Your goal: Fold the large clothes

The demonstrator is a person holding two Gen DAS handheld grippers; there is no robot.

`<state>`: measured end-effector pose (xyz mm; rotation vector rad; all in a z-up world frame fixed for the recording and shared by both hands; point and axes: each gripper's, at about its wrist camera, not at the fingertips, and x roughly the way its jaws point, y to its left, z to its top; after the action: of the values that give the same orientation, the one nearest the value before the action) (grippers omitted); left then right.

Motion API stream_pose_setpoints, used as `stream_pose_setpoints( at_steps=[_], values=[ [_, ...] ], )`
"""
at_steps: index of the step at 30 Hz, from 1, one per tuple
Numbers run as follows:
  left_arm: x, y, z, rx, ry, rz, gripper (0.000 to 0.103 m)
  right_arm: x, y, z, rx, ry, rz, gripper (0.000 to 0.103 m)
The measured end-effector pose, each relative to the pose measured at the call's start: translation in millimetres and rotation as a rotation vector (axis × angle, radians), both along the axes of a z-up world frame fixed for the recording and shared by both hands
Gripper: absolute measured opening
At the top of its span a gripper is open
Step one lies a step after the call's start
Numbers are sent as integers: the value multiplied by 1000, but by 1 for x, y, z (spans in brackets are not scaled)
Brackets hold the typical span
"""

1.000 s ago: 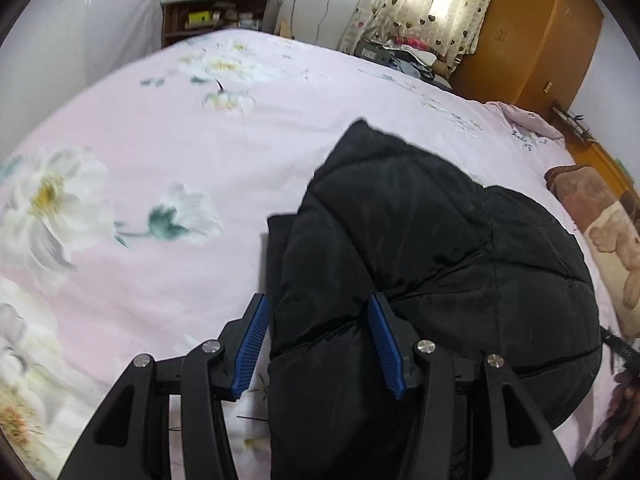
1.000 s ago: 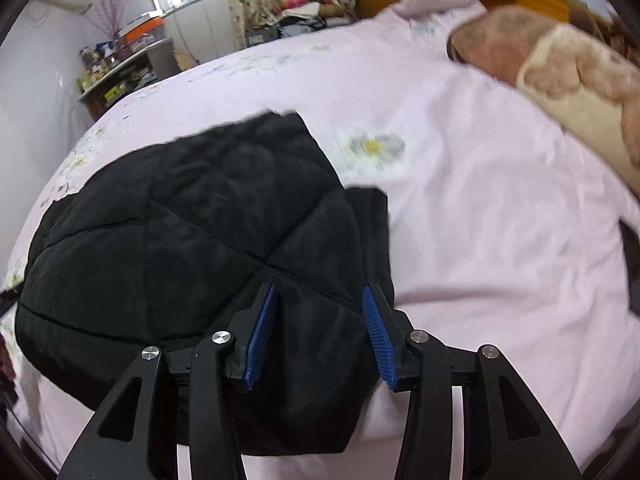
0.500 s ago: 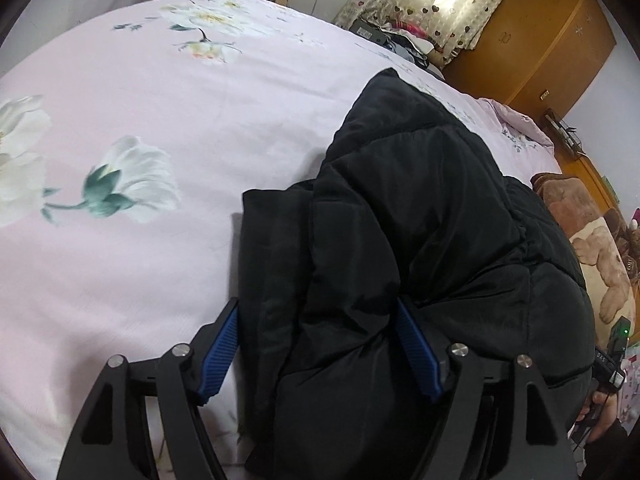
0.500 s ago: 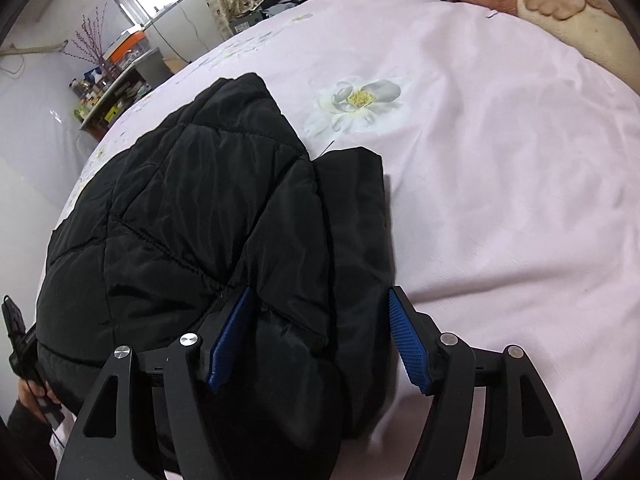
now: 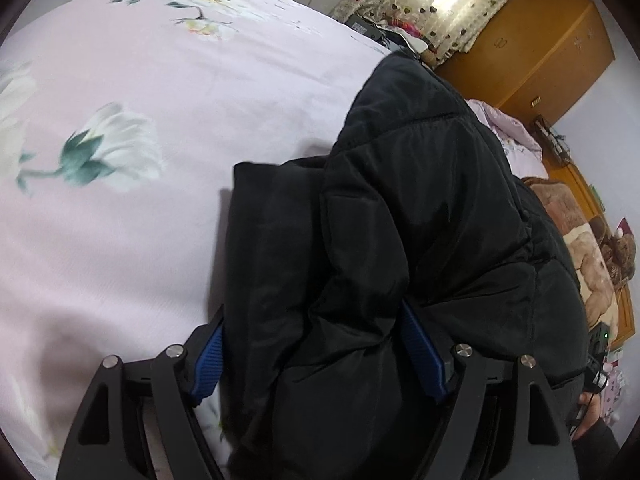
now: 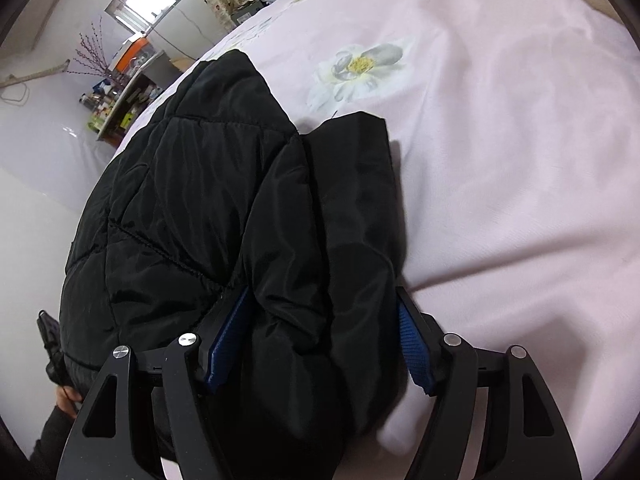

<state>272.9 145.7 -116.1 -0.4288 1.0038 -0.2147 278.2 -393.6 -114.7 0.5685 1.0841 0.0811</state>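
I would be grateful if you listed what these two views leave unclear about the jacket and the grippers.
- Left wrist view: the black jacket bulges between the left gripper, hiding whether its pads press; the bottom edge cuts the near hem.
- Right wrist view: the right gripper has its jaws opening around a fold; the layers beneath are hidden.
- The shelf items are too small.

The quilted jacket (image 5: pixel 400 240) is showing plain black, stitched into panels; the bedspread (image 5: pixel 180 92) is lying pale pink, printed with white flowers on dark green leaves, one bloom (image 5: pixel 116 148) sitting at nine o'clock in the left wrist view; another flower (image 6: pixel 360 68), white with a yellow centre, is sitting at one o'clock in the right wrist view; the wardrobe (image 5: pixel 532 56) is glowing orange-brown; the curtain (image 5: pixel 424 4) is hanging cream with dark heart spots; the pads (image 6: pixel 230 336) are showing blue on black fingers.
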Motion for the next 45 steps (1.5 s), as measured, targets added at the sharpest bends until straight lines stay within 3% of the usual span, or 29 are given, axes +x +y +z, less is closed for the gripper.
stream_pose_setpoints(
  at_steps=[4, 6, 8, 12, 16, 20, 23, 32, 38, 45],
  values=[
    [5, -1, 1, 8, 1, -12, 82, 10, 0, -7, 28, 6, 9, 71],
    [3, -1, 2, 8, 0, -12, 82, 7, 3, -4, 17, -2, 19, 64],
    [0, -2, 3, 7, 1, -10, 81, 4, 8, 4, -13, -18, 36, 50],
    [10, -8, 3, -2, 12, -38, 75, 8, 15, 4, -40, -9, 38, 47],
    [18, -20, 9, 33, 11, -68, 59, 17, 25, 6, -86, 1, 43, 40],
    [14, -26, 27, 91, -8, -68, 36, 18, 31, 19, -118, -2, 38, 28],
    [6, -28, 49, 138, -47, -56, 28, 15, 35, 36, -160, -23, 37, 23],
    [-35, -21, 108, 139, -166, -33, 25, -17, 35, 101, -177, -150, 46, 18],
    [-60, -9, 128, 124, -208, -31, 25, -45, 36, 118, -171, -192, 70, 18],
    [-61, 1, 144, 132, -246, -23, 25, -38, 53, 134, -163, -229, 82, 18]
  ],
)
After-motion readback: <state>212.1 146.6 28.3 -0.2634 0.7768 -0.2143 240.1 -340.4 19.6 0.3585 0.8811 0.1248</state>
